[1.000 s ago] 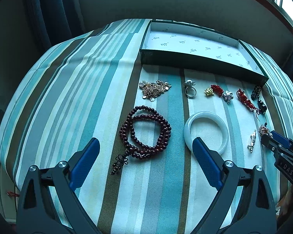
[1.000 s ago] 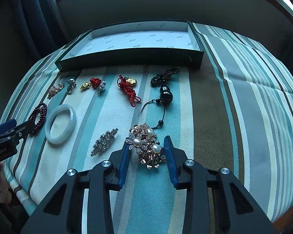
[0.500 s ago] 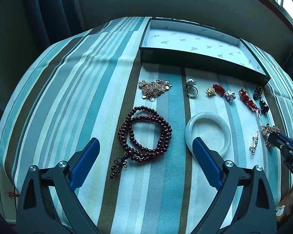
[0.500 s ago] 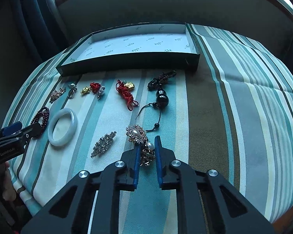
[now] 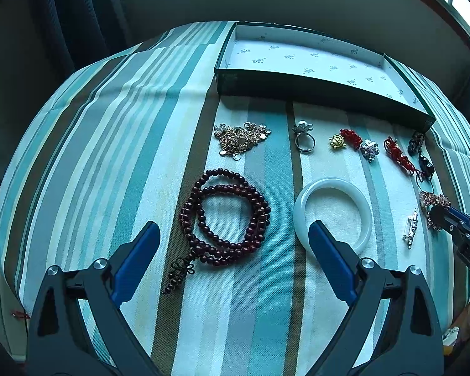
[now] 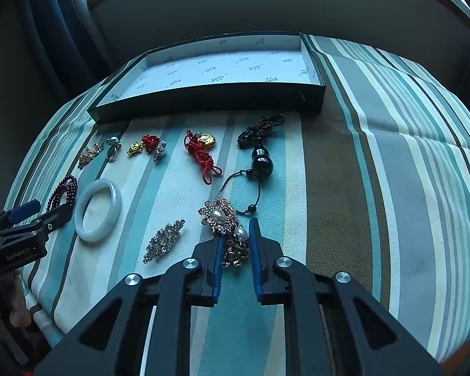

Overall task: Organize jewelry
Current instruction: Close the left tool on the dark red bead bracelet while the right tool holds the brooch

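My right gripper (image 6: 236, 235) is shut on a rose-gold pearl brooch (image 6: 217, 216), which stands edge-up between the blue pads on the striped cloth. The left wrist view shows that brooch (image 5: 432, 199) at the far right, with the right gripper (image 5: 438, 214) on it. My left gripper (image 5: 233, 225) hangs open over a dark red bead bracelet (image 5: 225, 216) and a white bangle (image 5: 332, 216), holding nothing. At the back lies an open, shallow dark green box (image 6: 210, 100) with a white printed lining and nothing in it.
In a row before the box lie a gold chain heap (image 5: 239, 139), a ring (image 5: 304, 139), a gold charm with a red knot (image 5: 344, 139), a silver flower (image 5: 369, 150), a red cord knot (image 6: 200, 153) and a black gourd pendant (image 6: 261, 163). A rhinestone brooch (image 6: 164, 240) lies left of my right gripper.
The right jaws have closed from either side of the pearl brooch onto it, and the brooch has tipped up between the pads. The left gripper has stayed open and hardly moved.
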Demonstrator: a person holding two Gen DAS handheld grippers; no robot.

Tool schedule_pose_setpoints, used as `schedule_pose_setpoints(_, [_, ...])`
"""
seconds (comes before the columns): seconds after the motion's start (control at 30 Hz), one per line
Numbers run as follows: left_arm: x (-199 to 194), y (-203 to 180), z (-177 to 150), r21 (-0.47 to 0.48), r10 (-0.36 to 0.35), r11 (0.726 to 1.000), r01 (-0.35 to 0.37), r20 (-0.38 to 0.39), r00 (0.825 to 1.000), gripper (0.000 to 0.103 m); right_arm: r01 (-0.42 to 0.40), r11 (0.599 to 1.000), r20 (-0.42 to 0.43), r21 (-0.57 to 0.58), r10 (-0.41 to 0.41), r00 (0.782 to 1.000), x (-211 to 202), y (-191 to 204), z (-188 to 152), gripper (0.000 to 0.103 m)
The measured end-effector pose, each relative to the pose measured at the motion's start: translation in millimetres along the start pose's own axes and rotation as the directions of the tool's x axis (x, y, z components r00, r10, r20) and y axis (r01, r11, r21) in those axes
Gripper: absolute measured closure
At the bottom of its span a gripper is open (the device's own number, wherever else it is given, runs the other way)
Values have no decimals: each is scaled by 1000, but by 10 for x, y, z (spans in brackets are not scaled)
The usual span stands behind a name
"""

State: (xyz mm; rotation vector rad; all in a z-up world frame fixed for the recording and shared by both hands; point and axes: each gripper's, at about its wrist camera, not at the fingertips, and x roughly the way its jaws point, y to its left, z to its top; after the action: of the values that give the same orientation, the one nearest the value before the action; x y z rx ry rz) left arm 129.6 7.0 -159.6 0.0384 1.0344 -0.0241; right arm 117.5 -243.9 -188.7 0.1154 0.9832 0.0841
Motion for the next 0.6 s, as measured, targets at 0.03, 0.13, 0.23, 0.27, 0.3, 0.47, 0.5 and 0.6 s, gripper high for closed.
schedule_pose_setpoints(0.03, [5, 0, 1, 0, -1, 1000, 1, -1, 1000, 8, 0, 1000, 0, -1, 0, 1000, 4, 2, 7, 87])
schedule_pose_setpoints(0.13, [11, -3, 2, 1, -3, 1000, 3, -1, 1000, 8, 3, 1000, 7, -9, -3, 1000, -9, 12, 8, 89])
schedule_pose_setpoints(0.23, [18, -13, 3, 4, -6, 1000, 6, 0, 1000, 8, -4, 1000, 13, -9, 4, 1000, -38, 16, 9, 91])
schedule_pose_setpoints(0.27, [23, -19, 4, 5, -8, 1000, 8, -1, 1000, 8, -5, 1000, 17, -8, 5, 1000, -52, 13, 10, 91])
schedule_pose_setpoints(0.3, [25, -24, 4, 7, -10, 1000, 10, -1, 1000, 8, -2, 1000, 19, -9, 2, 1000, -62, 13, 12, 92])
schedule_pose_setpoints(0.47, [60, -8, 9, 4, -22, 1000, 22, -13, 1000, 8, 1, 1000, 20, -6, -1, 1000, -85, -18, -2, 92])
schedule_pose_setpoints(0.5, [64, 2, 15, 2, -24, 1000, 24, -13, 1000, 8, 0, 1000, 22, -5, 1, 1000, -86, -19, -3, 92])
schedule_pose_setpoints(0.6, [69, 37, 51, -5, -35, 999, 35, -15, 999, 16, -6, 1000, 22, -2, 6, 1000, -86, -23, -12, 92])
